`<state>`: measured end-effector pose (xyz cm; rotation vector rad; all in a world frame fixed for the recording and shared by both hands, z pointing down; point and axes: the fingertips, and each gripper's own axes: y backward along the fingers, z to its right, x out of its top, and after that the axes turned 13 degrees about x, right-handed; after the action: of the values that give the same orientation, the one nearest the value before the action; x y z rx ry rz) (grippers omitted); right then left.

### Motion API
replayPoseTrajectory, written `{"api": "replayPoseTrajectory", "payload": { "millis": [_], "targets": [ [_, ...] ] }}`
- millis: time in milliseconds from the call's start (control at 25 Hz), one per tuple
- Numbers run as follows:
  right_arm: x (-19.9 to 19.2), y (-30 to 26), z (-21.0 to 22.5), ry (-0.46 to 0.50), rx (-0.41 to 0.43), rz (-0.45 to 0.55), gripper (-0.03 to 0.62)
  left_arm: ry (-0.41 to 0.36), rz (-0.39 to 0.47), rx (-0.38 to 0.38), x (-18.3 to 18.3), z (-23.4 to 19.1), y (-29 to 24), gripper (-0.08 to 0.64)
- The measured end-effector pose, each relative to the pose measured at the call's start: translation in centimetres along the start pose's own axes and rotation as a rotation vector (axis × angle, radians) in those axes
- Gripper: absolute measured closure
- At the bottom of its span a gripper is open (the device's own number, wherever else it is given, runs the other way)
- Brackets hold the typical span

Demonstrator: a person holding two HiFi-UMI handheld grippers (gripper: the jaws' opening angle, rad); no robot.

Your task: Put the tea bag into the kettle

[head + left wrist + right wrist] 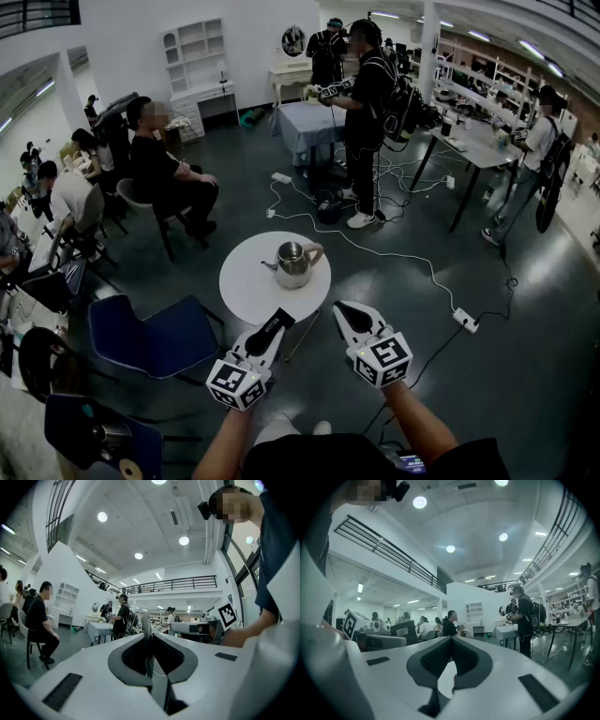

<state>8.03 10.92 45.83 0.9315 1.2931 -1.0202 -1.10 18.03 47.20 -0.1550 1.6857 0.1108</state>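
Note:
A steel kettle (pixel 293 263) with a curved handle stands on the round white table (pixel 246 286), spout to the left. My left gripper (pixel 280 321) hovers at the table's near edge, tilted up, and my right gripper (pixel 342 309) is beside it just off the rim. In the left gripper view the left gripper (pixel 149 637) is shut on a thin pale flat piece, the tea bag (pixel 146 620), seen edge-on and sticking up past the tips. The right gripper (pixel 451 638) has its jaws meeting at the tips with nothing held. Neither gripper view shows the kettle.
A blue chair (pixel 155 337) stands left of the table. A seated person (pixel 169 178) and a standing person (pixel 366 112) are beyond it. A white cable runs across the dark floor to a power strip (pixel 466 321). Worktables (pixel 473 141) fill the back right.

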Motion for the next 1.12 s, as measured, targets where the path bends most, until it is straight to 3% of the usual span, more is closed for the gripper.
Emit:
{"api": "replayPoseTrajectory", "payload": {
  "millis": [1120],
  "targets": [
    [0.5, 0.0, 3.5, -0.012, 0.002, 0.008, 0.574, -0.006, -0.003, 0.025, 0.6, -0.8, -3.9, 0.519]
  ]
}}
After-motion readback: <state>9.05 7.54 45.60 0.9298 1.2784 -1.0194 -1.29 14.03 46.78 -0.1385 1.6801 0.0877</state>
